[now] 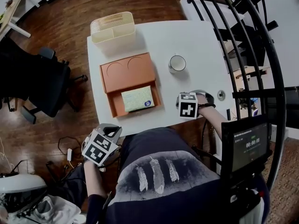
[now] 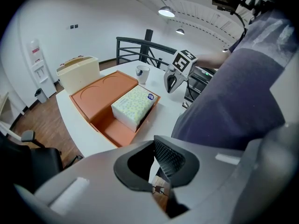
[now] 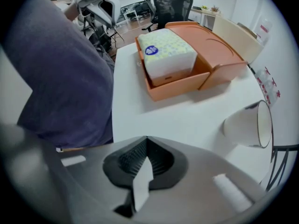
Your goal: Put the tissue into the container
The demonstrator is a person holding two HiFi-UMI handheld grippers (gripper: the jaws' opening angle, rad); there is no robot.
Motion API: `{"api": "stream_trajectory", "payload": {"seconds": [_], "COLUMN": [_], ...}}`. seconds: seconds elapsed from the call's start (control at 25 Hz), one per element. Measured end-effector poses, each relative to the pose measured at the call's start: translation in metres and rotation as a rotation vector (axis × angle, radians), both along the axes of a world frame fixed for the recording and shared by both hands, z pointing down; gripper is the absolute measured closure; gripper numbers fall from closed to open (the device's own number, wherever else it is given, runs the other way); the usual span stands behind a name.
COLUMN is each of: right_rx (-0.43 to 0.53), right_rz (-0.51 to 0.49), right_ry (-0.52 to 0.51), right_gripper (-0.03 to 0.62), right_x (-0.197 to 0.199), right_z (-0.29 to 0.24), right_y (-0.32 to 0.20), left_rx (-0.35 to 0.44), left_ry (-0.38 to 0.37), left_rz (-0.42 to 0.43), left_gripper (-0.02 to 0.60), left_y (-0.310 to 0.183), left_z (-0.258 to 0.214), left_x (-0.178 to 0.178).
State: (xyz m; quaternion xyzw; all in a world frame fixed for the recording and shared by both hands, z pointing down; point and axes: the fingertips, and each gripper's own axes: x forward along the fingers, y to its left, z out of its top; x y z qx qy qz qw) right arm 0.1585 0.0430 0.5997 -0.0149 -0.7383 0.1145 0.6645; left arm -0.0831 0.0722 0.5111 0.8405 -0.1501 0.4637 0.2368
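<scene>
A pale green-patterned tissue pack (image 1: 138, 99) lies in the open lower compartment of the orange container (image 1: 127, 71) at the middle of the white table (image 1: 196, 45). In the left gripper view the tissue pack (image 2: 134, 106) fills most of that compartment. My left gripper (image 1: 108, 130) hangs off the table's front left corner, jaws shut and empty. My right gripper (image 1: 198, 96) sits over the table's front right, right of the container and apart from it, shut with nothing held. The right gripper view shows the tissue pack (image 3: 168, 55) ahead, inside the container (image 3: 219, 50).
A cream slatted basket (image 1: 112, 26) stands at the table's far left corner. A white cup (image 1: 177, 63) sits right of the container. A black office chair (image 1: 32, 85) is left of the table and a dark railing (image 1: 247, 41) runs along the right.
</scene>
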Motion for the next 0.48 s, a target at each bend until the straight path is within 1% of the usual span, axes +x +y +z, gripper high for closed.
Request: {"api": "stream_trajectory", "payload": {"seconds": [0.48], "right_rx": [0.012], "right_rz": [0.013], "right_ry": [-0.012], "right_gripper": [0.591], "right_x": [-0.003], "right_z": [-0.006], "right_y": [-0.011], "left_rx": [-0.009], "left_ry": [-0.016], "left_rz": [0.008], "left_gripper": [0.568], "left_y": [-0.002], "left_z": [0.007], "left_x": [-0.002]}}
